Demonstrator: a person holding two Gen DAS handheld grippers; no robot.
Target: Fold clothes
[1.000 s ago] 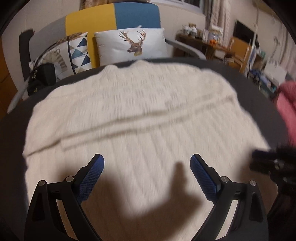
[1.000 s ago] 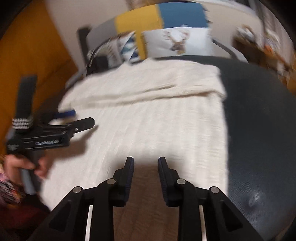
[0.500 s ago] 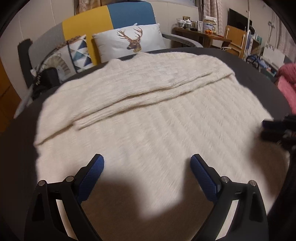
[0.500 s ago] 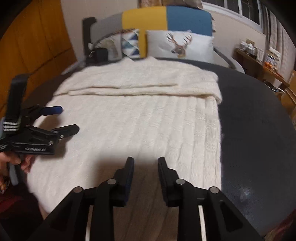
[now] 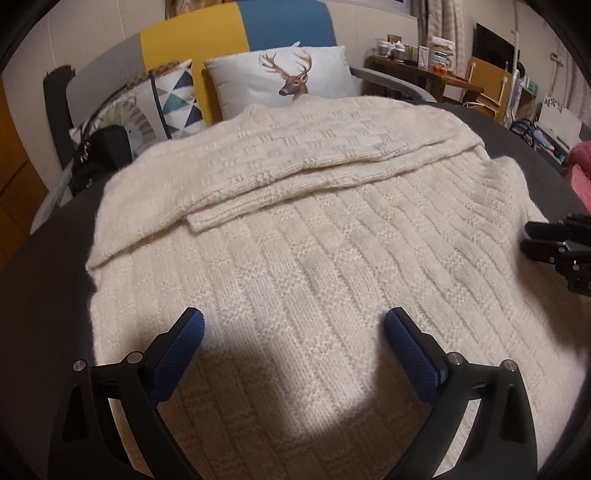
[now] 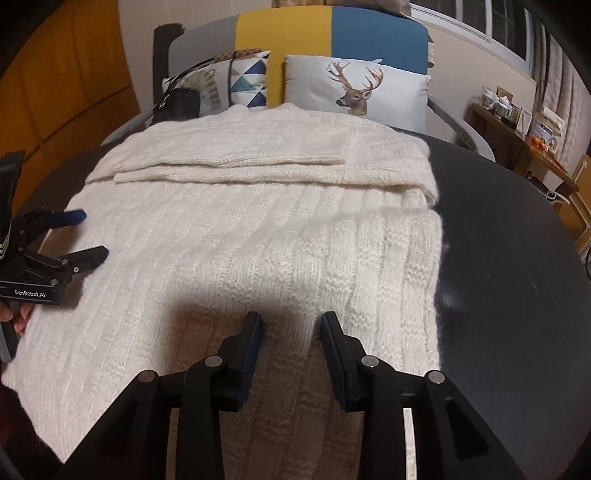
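Directly ahead of both tools, a cream knitted sweater (image 5: 314, 258) is spread flat over a dark round table (image 6: 517, 258), with one sleeve folded across its far part. The left gripper (image 5: 293, 332) is held low over the near hem, its blue-padded fingers (image 5: 181, 347) set wide apart with nothing between them. The right gripper (image 6: 291, 332) is held over the near right portion of the garment, its fingers partly apart, a narrow gap being left with knit seen through it; whether fabric is touched cannot be told. Beyond the sweater, a deer cushion (image 6: 354, 92) and a triangle-patterned cushion (image 5: 177, 99) are propped against a yellow and blue chair back (image 6: 328, 33).
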